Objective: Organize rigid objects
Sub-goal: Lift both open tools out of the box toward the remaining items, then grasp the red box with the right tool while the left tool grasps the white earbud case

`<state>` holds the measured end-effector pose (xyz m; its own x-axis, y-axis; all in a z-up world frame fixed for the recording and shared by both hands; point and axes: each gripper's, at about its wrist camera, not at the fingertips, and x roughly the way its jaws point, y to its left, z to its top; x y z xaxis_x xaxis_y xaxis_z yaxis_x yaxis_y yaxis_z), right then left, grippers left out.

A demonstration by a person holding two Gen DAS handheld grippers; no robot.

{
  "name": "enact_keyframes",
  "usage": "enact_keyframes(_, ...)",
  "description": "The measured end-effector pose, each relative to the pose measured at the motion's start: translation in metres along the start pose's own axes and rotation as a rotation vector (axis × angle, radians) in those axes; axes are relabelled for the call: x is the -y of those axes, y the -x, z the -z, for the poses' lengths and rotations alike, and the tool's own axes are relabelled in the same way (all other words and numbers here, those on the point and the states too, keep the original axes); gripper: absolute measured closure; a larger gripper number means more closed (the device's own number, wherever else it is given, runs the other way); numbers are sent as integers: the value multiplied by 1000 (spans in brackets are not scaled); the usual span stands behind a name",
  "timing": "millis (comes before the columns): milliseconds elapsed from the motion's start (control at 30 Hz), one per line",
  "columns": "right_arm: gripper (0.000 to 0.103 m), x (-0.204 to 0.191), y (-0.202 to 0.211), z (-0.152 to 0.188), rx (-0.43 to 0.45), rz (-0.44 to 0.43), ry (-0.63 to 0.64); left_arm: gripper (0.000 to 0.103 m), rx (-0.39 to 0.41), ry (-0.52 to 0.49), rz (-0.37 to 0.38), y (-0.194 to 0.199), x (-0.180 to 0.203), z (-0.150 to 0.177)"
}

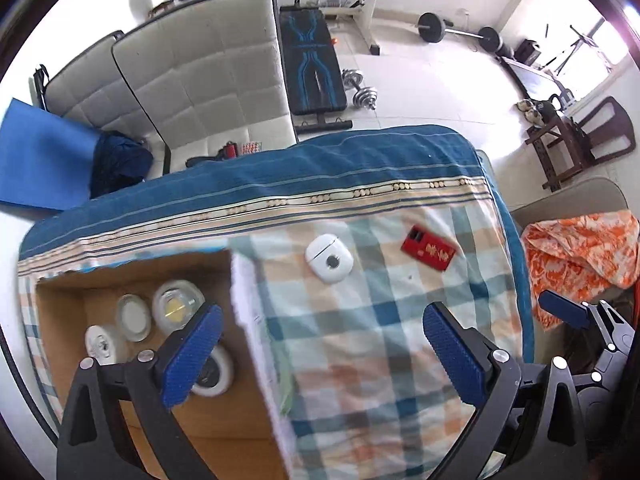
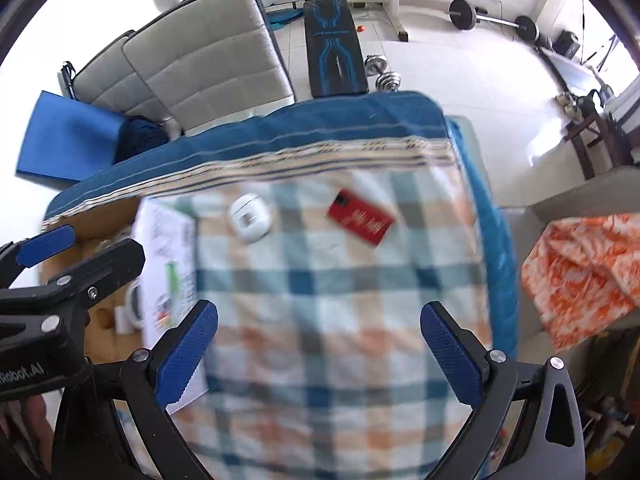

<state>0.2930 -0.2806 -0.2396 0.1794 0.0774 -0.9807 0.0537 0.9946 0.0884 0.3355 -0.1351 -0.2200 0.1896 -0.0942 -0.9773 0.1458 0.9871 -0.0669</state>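
left claw (image 2: 46, 250) body: "Robot.AI" | red box (image 2: 359, 222): gold print, unreadable

Black left gripper (image 1: 322, 356), right gripper (image 2: 318, 354); blue textured jaws, silver screws

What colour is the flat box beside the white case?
Red with gold print, clearest in the left wrist view.

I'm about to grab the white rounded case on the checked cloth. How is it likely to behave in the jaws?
The white case looks hard-shelled and smooth, so it probably stays stiff but may slip. Its rounded edges could let it squirt sideways. It lies flat on the soft checked cloth, so rolling seems unlikely.
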Motion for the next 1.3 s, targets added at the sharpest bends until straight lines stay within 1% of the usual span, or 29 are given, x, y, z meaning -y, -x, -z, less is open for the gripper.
enact_keyframes(33,0,6,-10,-9,-6,9,14,1,-18,18,-5,-12,3,-8)
enact_keyframes(100,2,16,-32,-24,-26,18,35,9,-48,37,-22,-31,9,-17)
enact_keyframes(133,3,20,-45,-31,-41,18,46,12,-64,46,-34,-42,11,-21)
enact_keyframes(167,8,20,-56,-37,-53,18,55,17,-76,50,-45,-50,13,-24)
enact_keyframes(200,14,21,-68,-43,-68,22,73,25,-89,60,-54,-60,14,-26)
enact_keyframes(267,22,20,-91,-50,-93,26,113,32,-125,85,-68,-78,12,-28)
enact_keyframes(300,23,19,-102,-54,-109,23,136,33,-150,101,-62,-88,11,-29)
enact_keyframes(367,27,16,-121,-58,-130,23,165,33,-170,126,-56,-101,9,-31)
enact_keyframes(433,29,14,-138,-62,-155,-1,181,34,-185,137,-78,-112,10,-32)
enact_keyframes(467,31,16,-145,-63,-166,-1,174,34,-191,141,-81,-116,10,-32)
enact_keyframes(500,40,18,-152,-65,-171,13,166,34,-199,148,-78,-120,9,-32)
enact_keyframes(533,44,20,-158,-65,-178,30,161,34,-205,152,-79,-123,9,-32)
enact_keyframes(600,45,24,-162,-65,-172,9,145,34,-214,151,-80,-129,11,-33)
enact_keyframes(633,46,26,-161,-65,-168,4,133,34,-216,142,-85,-131,14,-33)
enact_keyframes(667,50,29,-160,-64,-169,-1,114,34,-218,131,-93,-133,16,-33)
enact_keyframes(700,55,34,-158,-64,-175,-12,79,34,-220,122,-95,-135,18,-34)
enact_keyframes(800,63,55,-154,-60,-200,-43,-37,33,-239,116,-92,-142,24,-34)
enact_keyframes(867,65,69,-152,-57,-197,-76,-93,33,-259,127,-72,-149,25,-34)
enact_keyframes(900,64,70,-150,-55,-186,-112,-78,33,-265,128,-77,-152,25,-33)
enact_keyframes(967,64,66,-150,-54,-173,-139,-28,33,-279,135,-78,-157,24,-32)
enact_keyframes(1033,58,62,-152,-54,-159,-130,20,33,-287,140,-84,-161,22,-30)
enact_keyframes(1100,46,56,-155,-52,-144,-124,67,33,-292,149,-81,-163,18,-28)
enact_keyframes(1133,43,53,-156,-52,-134,-119,91,33,-296,153,-78,-165,16,-28)
enact_keyframes(1167,36,50,-158,-50,-135,-117,113,33,-301,157,-79,-167,14,-27)
enact_keyframes(1200,33,45,-159,-51,-140,-105,132,33,-306,161,-83,-169,11,-25)
enact_keyframes(1267,34,35,-160,-49,-135,-60,162,33,-320,165,-84,-172,8,-19)
enact_keyframes(1300,40,34,-160,-48,-135,-27,174,33,-326,165,-88,-176,5,-19)
